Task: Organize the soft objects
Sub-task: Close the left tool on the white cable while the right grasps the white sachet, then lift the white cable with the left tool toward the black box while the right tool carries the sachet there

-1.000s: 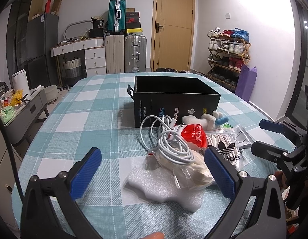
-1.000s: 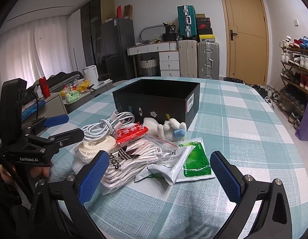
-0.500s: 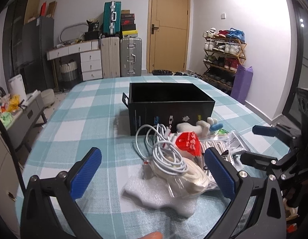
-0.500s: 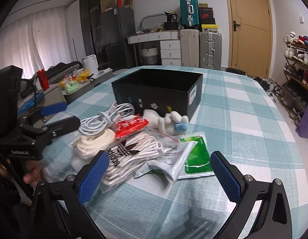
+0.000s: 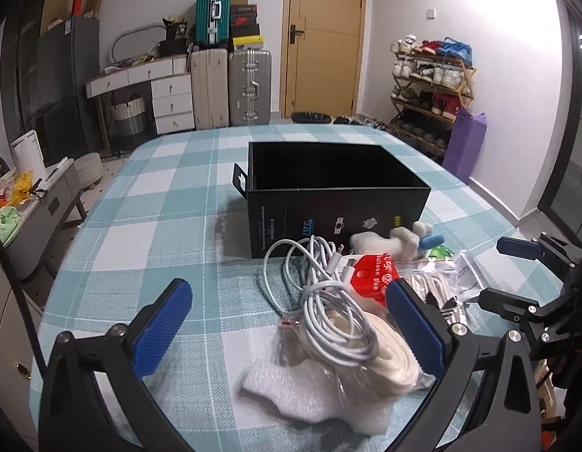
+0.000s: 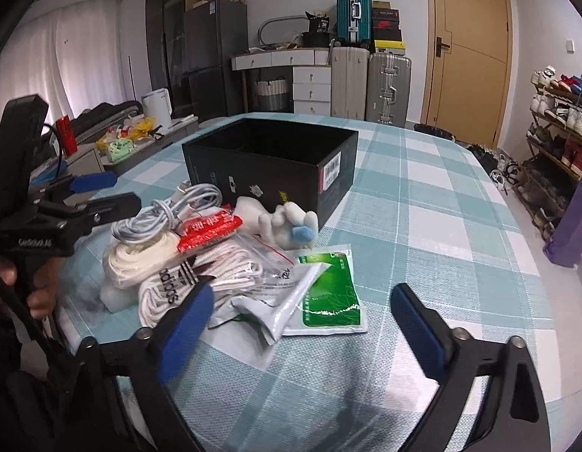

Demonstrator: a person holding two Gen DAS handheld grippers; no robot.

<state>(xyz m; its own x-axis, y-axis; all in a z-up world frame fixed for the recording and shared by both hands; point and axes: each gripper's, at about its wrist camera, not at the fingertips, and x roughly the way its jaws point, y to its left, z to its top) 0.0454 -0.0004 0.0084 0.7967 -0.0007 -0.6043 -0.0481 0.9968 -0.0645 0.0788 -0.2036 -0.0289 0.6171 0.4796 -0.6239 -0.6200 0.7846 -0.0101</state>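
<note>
A pile of soft items lies in front of an open black box (image 5: pixel 340 203) (image 6: pixel 276 158) on the checked table. It holds a white cable (image 5: pixel 328 301) (image 6: pixel 166 214), a cream roll in a bag (image 5: pixel 381 358), white foam (image 5: pixel 310 399), a red packet (image 5: pixel 374 275) (image 6: pixel 210 229), a white plush (image 5: pixel 389 241) (image 6: pixel 287 222), bagged adidas laces (image 6: pixel 185 286) and a green sachet (image 6: pixel 330 297). My left gripper (image 5: pixel 287 327) is open above the pile's near side. My right gripper (image 6: pixel 302 324) is open over the sachet.
The checked tablecloth (image 5: pixel 151 233) covers a round table whose edge curves at the right (image 6: pixel 517 263). Beyond it stand suitcases (image 5: pixel 230 86), a drawer unit, a shoe rack (image 5: pixel 430 86) and a door.
Both grippers have drawn back and risen slightly; the pile and box sit a little further off. Nothing on the table has moved. Both stay open.
</note>
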